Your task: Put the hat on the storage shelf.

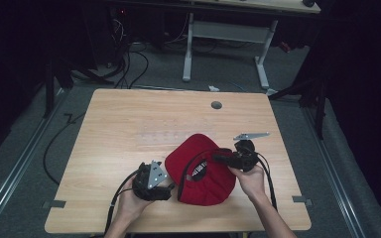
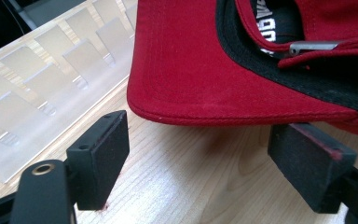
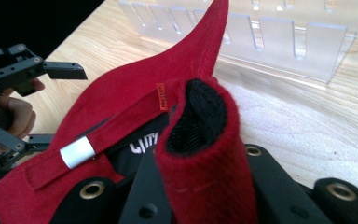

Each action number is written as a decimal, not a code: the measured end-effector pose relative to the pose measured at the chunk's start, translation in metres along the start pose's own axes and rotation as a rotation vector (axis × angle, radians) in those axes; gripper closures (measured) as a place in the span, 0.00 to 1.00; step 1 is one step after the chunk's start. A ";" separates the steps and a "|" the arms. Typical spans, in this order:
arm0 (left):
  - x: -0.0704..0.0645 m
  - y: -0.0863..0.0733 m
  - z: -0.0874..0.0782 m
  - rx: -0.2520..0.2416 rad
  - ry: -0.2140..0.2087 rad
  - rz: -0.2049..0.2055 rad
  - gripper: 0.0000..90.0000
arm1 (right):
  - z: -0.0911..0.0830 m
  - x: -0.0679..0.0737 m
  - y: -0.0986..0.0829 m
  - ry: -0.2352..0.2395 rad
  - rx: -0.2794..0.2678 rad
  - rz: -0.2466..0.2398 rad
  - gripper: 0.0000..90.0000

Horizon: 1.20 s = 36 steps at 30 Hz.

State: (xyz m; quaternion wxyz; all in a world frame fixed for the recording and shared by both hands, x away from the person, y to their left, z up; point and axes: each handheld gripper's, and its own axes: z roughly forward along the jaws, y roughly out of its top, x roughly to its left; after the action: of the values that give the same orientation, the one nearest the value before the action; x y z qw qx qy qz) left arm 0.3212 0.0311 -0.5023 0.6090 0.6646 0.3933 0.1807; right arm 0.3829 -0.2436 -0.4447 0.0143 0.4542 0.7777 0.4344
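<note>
Nearest the person, the left gripper is resting low on the wooden table, its jaws standing wide apart with the brim of the red cap lying just beyond them, untouched. The cap is sitting upside down near the table's front edge, between the two hands. The right gripper is clamping the cap's rear edge, the red fabric bunching up between its closed jaws. Farther off, a clear plastic rack is standing on the tabletop behind the cap
</note>
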 end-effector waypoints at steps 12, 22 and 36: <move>-0.006 0.004 0.002 -0.024 0.002 0.043 0.30 | 0.004 0.006 0.000 -0.006 0.033 -0.005 0.92; -0.006 0.004 0.002 -0.021 0.025 0.069 0.34 | 0.008 0.009 -0.001 -0.005 0.044 -0.007 0.92; -0.012 0.001 0.006 0.004 -0.008 0.076 0.51 | 0.010 0.013 0.000 0.029 0.046 0.002 0.91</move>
State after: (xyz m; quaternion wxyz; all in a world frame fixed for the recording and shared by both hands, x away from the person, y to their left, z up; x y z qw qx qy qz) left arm 0.3187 0.0183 -0.5003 0.6018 0.6810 0.3658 0.2005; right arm 0.3788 -0.2275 -0.4459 -0.0077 0.4488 0.7873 0.4228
